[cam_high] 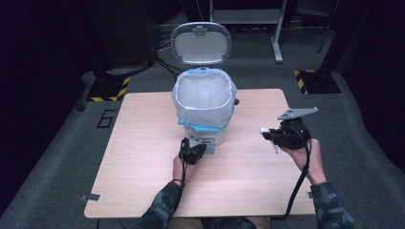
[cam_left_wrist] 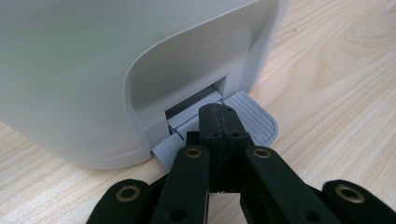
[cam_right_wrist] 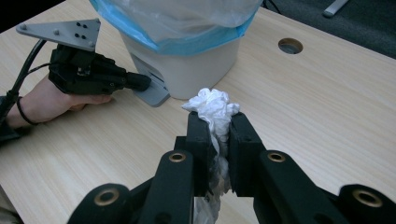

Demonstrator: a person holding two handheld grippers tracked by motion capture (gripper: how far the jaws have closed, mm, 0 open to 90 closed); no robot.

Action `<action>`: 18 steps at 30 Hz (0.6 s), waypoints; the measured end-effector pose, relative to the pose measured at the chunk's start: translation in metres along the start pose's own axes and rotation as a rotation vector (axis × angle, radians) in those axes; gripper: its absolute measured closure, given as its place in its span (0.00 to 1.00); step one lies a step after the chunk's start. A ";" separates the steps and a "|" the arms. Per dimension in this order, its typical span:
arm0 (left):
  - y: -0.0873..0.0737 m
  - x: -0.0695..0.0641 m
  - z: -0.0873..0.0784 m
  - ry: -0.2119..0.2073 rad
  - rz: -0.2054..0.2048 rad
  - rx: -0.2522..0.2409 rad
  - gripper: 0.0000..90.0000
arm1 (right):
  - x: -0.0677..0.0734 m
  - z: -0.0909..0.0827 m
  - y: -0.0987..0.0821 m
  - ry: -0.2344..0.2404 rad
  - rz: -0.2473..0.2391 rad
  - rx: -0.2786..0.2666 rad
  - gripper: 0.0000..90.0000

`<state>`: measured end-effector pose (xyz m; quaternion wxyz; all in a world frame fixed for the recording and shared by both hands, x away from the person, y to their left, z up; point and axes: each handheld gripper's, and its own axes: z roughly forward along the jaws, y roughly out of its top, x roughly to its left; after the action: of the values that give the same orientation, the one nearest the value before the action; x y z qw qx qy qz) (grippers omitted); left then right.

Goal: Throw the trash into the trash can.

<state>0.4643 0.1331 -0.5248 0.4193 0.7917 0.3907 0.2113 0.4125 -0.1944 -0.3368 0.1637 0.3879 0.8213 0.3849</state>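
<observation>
One pedal bin (cam_high: 203, 102) with one liner bag (cam_high: 191, 102), one crumpled tissue (cam_right_wrist: 214, 109), one table (cam_high: 143, 143) and two grippers are counted.

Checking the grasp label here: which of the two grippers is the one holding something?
The right gripper: its jaws clamp a crumpled white tissue. The left gripper holds nothing; its shut jaws press on the bin's grey pedal.

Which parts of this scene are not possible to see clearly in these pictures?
- Bottom of the bin: high view, white liner bag hides it.
- Lower end of the crumpled tissue: right gripper view, right gripper covers it.
- Pedal middle: left gripper view, left gripper covers it.
</observation>
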 end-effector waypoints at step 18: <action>0.000 0.000 0.000 0.001 0.001 0.000 1.00 | 0.000 0.000 0.028 -0.026 -0.056 0.014 0.90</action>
<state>0.4642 0.1330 -0.5248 0.4189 0.7919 0.3906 0.2117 0.4267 -0.1834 -0.3155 0.1823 0.3709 0.8324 0.3692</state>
